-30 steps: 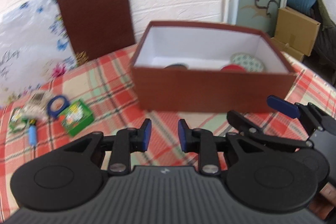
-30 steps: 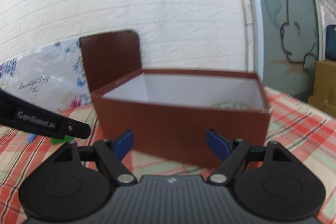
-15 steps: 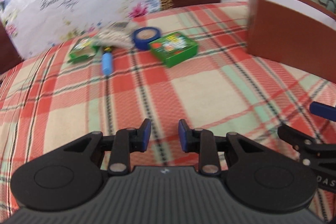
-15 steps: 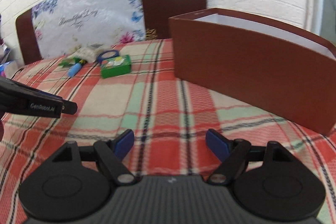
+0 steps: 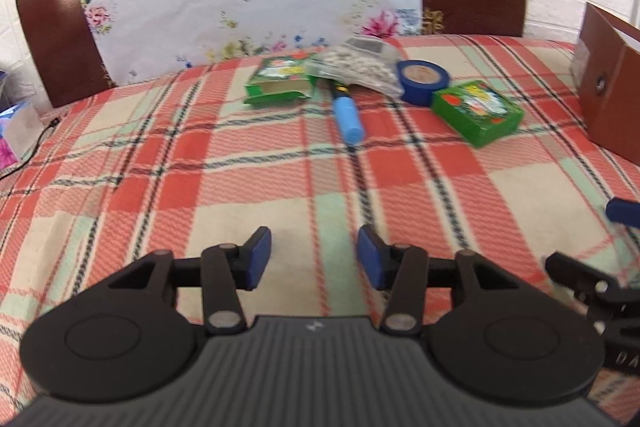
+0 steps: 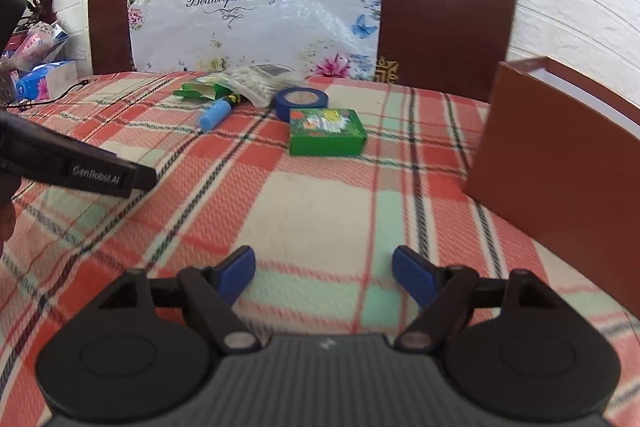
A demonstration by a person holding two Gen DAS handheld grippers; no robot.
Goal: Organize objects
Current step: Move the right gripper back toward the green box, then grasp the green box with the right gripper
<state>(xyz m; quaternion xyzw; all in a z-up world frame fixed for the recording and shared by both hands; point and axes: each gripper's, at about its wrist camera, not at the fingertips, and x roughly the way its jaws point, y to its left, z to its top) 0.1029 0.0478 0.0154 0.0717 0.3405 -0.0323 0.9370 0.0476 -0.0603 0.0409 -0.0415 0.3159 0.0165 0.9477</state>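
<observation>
On the plaid tablecloth, far ahead, lie a green box (image 5: 478, 112) (image 6: 326, 131), a roll of blue tape (image 5: 424, 79) (image 6: 302, 101), a blue tube (image 5: 349, 119) (image 6: 215, 115), a clear bag of white beads (image 5: 356, 67) (image 6: 250, 83) and an opened green carton (image 5: 282, 84) (image 6: 200, 89). The brown box (image 5: 610, 91) (image 6: 560, 163) stands at the right. My left gripper (image 5: 314, 259) hovers over bare cloth, its jaws opening with nothing between them. My right gripper (image 6: 324, 273) is open and empty, also well short of the objects.
A dark wooden headboard (image 6: 444, 11) with a flowered plastic sheet (image 6: 256, 3) closes the far side. A tissue box (image 6: 48, 79) and a black cable (image 6: 60, 93) sit at the far left. The left gripper's body (image 6: 76, 167) crosses the right wrist view's left edge.
Both views have swung left from the brown box to the loose objects, which now sit ahead. The left gripper's jaws have spread apart. The right gripper's jaws stay as wide as before.
</observation>
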